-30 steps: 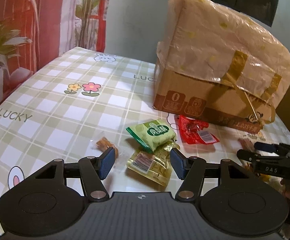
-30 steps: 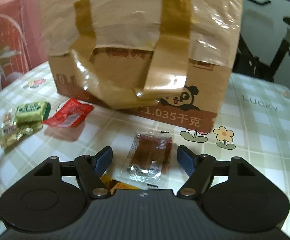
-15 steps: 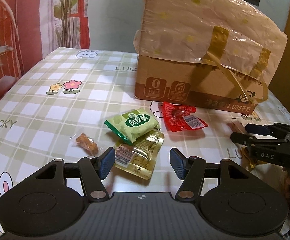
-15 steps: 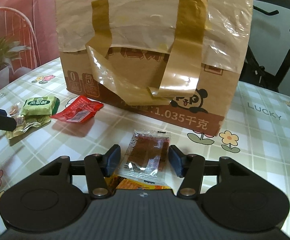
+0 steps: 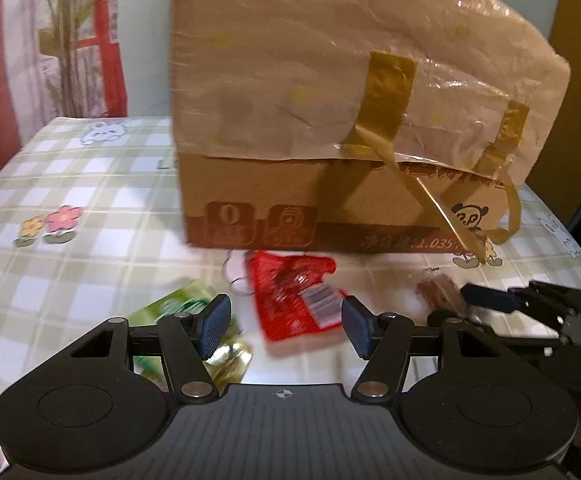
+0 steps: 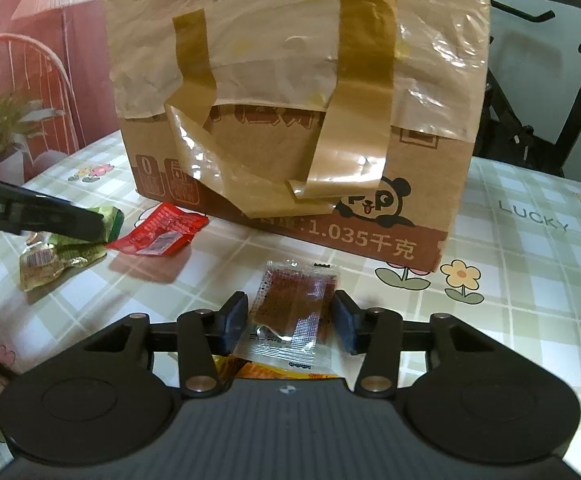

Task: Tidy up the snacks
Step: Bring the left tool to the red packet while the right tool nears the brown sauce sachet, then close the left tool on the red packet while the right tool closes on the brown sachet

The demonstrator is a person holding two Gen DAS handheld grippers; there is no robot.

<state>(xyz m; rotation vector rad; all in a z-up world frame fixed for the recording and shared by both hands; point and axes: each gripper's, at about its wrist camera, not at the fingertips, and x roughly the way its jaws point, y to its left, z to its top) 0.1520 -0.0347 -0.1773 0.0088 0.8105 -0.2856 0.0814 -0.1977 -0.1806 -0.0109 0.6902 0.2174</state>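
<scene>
Change shows in both views. The left gripper (image 5: 286,326) has swung right from the green packet (image 5: 178,308) and yellow packet (image 6: 56,264) to frame the red packet (image 5: 296,300), its fingers spread and empty. The right gripper (image 6: 290,322) has narrowed around the clear packet (image 6: 294,314) near the cardboard box (image 6: 298,100), close beside it, seemingly not yet pinching. I judge 2 pickups are imminent on the tabletop (image 6: 530,260).

green packet (image 5: 178,308) blurred, orange packet (image 6: 286,370) half hidden
</scene>
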